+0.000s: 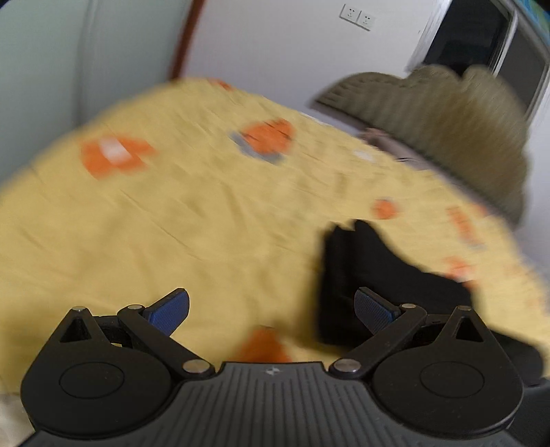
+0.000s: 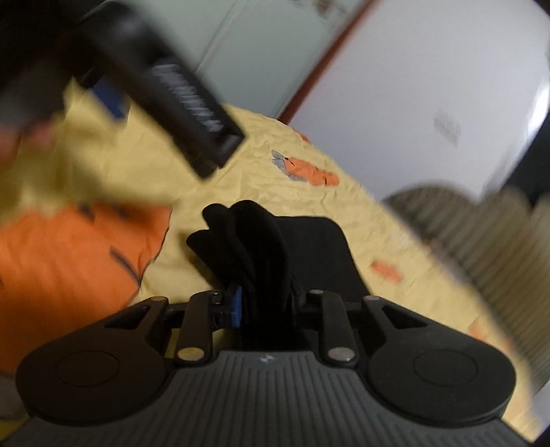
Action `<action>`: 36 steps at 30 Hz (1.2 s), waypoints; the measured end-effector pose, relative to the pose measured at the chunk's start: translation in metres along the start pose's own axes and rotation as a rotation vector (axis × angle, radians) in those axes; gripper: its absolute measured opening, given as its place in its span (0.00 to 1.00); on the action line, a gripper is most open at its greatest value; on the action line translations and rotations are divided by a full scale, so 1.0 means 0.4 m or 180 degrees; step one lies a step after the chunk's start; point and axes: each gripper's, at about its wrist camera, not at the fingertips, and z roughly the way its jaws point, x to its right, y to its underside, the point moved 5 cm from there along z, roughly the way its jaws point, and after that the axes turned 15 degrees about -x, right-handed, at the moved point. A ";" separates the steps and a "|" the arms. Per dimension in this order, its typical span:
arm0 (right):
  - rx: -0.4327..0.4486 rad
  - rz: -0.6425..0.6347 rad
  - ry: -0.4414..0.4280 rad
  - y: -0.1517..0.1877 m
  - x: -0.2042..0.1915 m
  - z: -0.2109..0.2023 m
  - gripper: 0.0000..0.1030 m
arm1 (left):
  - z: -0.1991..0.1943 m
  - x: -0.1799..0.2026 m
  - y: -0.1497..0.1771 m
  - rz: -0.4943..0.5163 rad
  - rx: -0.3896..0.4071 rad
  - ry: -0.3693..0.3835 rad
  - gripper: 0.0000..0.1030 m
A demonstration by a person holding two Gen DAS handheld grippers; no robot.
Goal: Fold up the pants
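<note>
The black pants (image 2: 295, 247) lie bunched on the yellow bedsheet (image 2: 261, 165). My right gripper (image 2: 264, 306) is shut on a thick fold of the pants, which rises between its fingers. In the left wrist view the pants (image 1: 374, 271) show as a dark heap at the right, behind the right blue pad (image 1: 374, 309). My left gripper (image 1: 271, 309) is open and empty above the sheet (image 1: 172, 213). The left gripper's black body (image 2: 165, 89) crosses the upper left of the right wrist view, blurred.
The sheet has orange cartoon prints (image 1: 268, 137). A ribbed olive blanket or cushion (image 1: 457, 130) lies at the bed's far right edge, also in the right wrist view (image 2: 481, 240). A white wall with sockets (image 1: 357, 17) and a dark doorway (image 1: 471, 34) stand behind.
</note>
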 end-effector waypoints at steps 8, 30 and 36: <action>0.0056 0.0644 -0.0454 0.013 0.090 -0.023 0.20 | 0.069 -0.028 -0.009 -0.0831 -0.0553 0.1303 1.00; 0.0045 0.0473 -0.0369 0.033 0.089 -0.060 0.45 | 0.229 0.082 -0.082 -0.0759 -0.0825 0.1539 0.79; 0.0065 0.0660 -0.0419 0.073 0.110 -0.095 0.52 | 0.223 0.083 -0.071 -0.0423 -0.0787 0.0972 0.39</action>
